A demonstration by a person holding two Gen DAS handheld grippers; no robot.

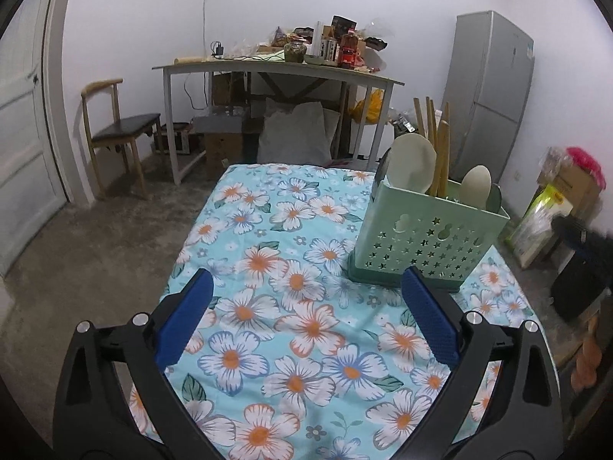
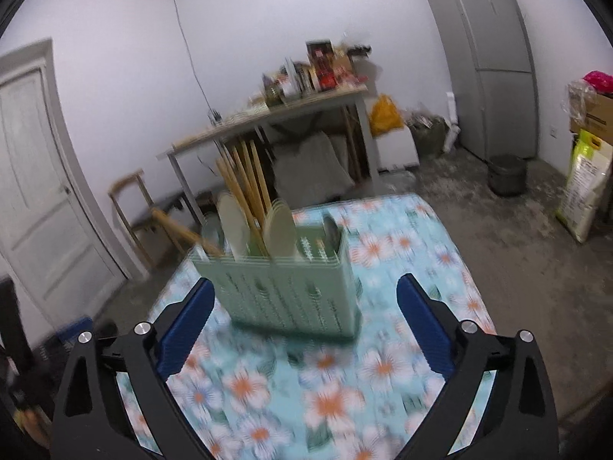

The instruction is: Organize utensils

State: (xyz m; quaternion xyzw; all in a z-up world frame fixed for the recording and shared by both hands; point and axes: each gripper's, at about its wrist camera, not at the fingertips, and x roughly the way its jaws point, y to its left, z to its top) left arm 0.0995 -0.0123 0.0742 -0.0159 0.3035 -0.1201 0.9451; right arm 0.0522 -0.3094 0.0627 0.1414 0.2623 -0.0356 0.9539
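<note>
Surface: we work over a table under a blue floral tablecloth (image 1: 291, 345), in a bare-walled room with a concrete floor.
Left gripper (image 1: 306, 287): nearest to us; we hold its blue pads spread wide, with nothing between them and nothing touched, hovering above the cloth.
Right gripper (image 2: 305, 293): we hold it just as wide apart and empty; its view is blurred, so fine detail is lost.
Holder: a pale green perforated utensil holder (image 1: 425, 237) stands upright on the cloth, ahead and to the right of our left gripper, ahead of the right one.
Contents: pale spoons (image 1: 412, 163) and wooden chopsticks (image 1: 431, 130) stand in it, working ends and tips pointing up.
Progress: we see no loose utensils on the cloth in either view, so we judge the sorting close to done or finished; whatever is left lies outside our views.
Beyond: a cluttered side table (image 1: 276, 67), a wooden chair (image 1: 118, 130), a grey refrigerator (image 1: 494, 88) and a white door (image 2: 38, 176) against the walls.
</note>
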